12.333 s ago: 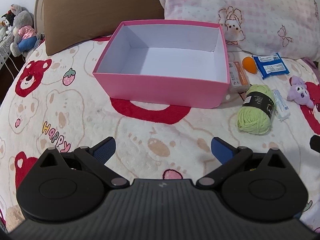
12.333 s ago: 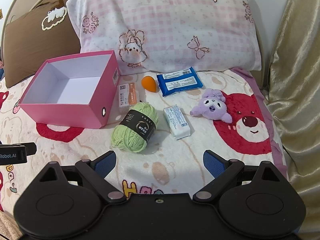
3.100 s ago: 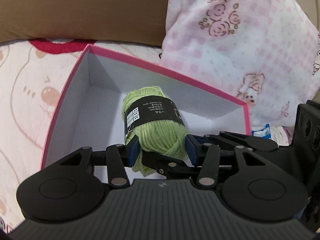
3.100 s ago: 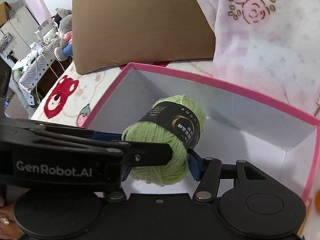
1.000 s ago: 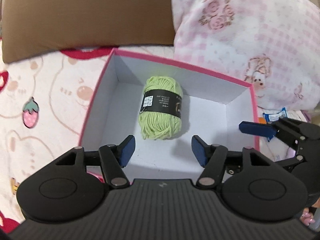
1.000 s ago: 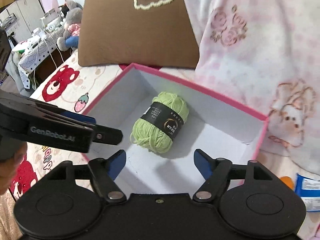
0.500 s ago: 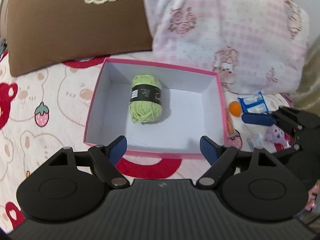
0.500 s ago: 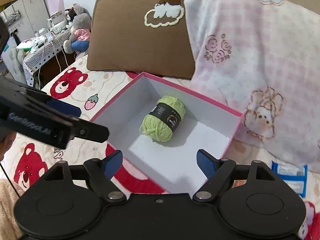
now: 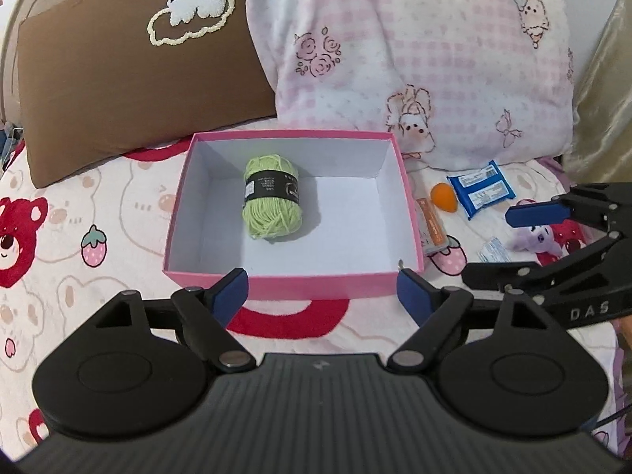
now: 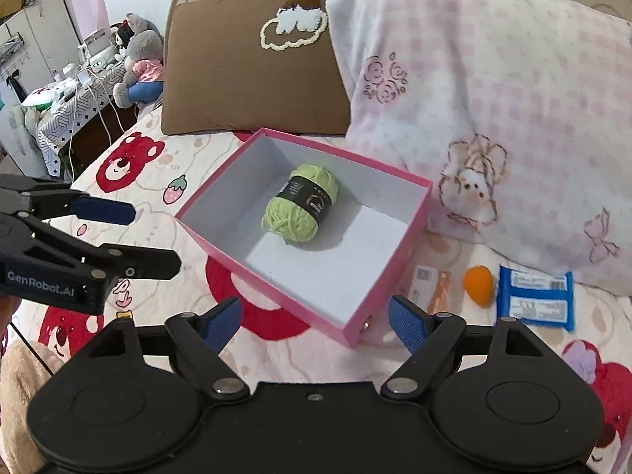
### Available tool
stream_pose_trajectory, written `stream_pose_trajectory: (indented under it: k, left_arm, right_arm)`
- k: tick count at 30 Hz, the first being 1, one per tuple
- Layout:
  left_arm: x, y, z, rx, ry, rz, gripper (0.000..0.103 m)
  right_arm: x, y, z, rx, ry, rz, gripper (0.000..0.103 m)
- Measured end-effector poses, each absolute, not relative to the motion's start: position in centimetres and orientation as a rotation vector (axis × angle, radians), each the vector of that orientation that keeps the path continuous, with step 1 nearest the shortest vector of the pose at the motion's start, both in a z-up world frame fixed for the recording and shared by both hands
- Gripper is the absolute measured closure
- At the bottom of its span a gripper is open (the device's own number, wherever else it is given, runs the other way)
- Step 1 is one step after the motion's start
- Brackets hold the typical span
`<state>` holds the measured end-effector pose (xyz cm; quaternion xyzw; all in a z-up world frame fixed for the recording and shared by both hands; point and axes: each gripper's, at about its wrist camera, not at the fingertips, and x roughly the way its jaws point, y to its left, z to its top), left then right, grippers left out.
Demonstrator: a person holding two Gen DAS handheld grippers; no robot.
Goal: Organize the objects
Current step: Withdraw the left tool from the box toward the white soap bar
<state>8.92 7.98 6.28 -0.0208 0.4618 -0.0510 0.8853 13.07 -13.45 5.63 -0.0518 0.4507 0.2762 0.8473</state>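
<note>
A green yarn ball [image 9: 272, 205] [image 10: 302, 207] with a black label lies inside the pink box [image 9: 292, 282] [image 10: 237, 266] on the bed. My left gripper [image 9: 322, 290] [image 10: 138, 237] hovers in front of the box; its jaws are opening and nothing is between them. My right gripper [image 10: 314, 316] [image 9: 509, 243] is open and empty, to the right of the box. On the blanket to the right of the box lie an orange-white small box [image 9: 432, 231] [image 10: 432, 286], an orange egg-shaped sponge [image 9: 444, 196] [image 10: 478, 281], a blue packet [image 9: 481, 193] [image 10: 535, 302], a small white packet [image 9: 491, 251] and a purple plush [image 9: 531, 237].
A brown pillow [image 9: 118, 79] and a pink checked pillow [image 9: 414, 59] lean behind the box. A bear-print blanket [image 9: 98, 245] covers the bed. A side table with plush toys and cables [image 10: 98, 67] stands off the bed's left edge. A gold curtain [image 9: 604, 98] hangs at the right.
Both grippers have drawn back and up from the box, so more of the bed shows. The yarn ball stays in the box. The left jaws have spread wider.
</note>
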Motion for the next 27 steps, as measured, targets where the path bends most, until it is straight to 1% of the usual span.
stream_pose_trajectory:
  k: [4, 11, 15, 19, 24, 27]
  left_arm:
    - [7.8, 7.2, 6.6, -0.054, 0.955, -0.129, 0.017]
    - [5.5, 5.1, 7.0, -0.060, 0.975, -0.206, 0.016]
    - [4.1, 3.3, 7.3, 0.042, 0.947, -0.220, 0.014]
    - [3.2, 2.1, 7.4, 0.077, 0.952, -0.254, 0.013]
    - [2.8, 1.4, 7.5, 0.041, 0.956, -0.297, 0.009]
    - [2.8, 0.9, 7.4, 0.015, 0.963, -0.331, 0.008]
  right_arm:
    - [12.0, -14.5, 6.0, -0.086, 0.960, 0.582, 0.019]
    - [9.1, -15.4, 7.0, -0.152, 0.961, 0.598, 0.019]
    - [7.4, -16.4, 7.5, -0.195, 0.935, 0.582, 0.018]
    - [6.3, -17.5, 8.0, -0.213, 0.941, 0.575, 0.018]
    - [4.8, -18.8, 8.1, -0.267, 0.931, 0.579, 0.017]
    - [4.4, -19.9, 7.8, -0.244, 0.941, 0.569, 0.017]
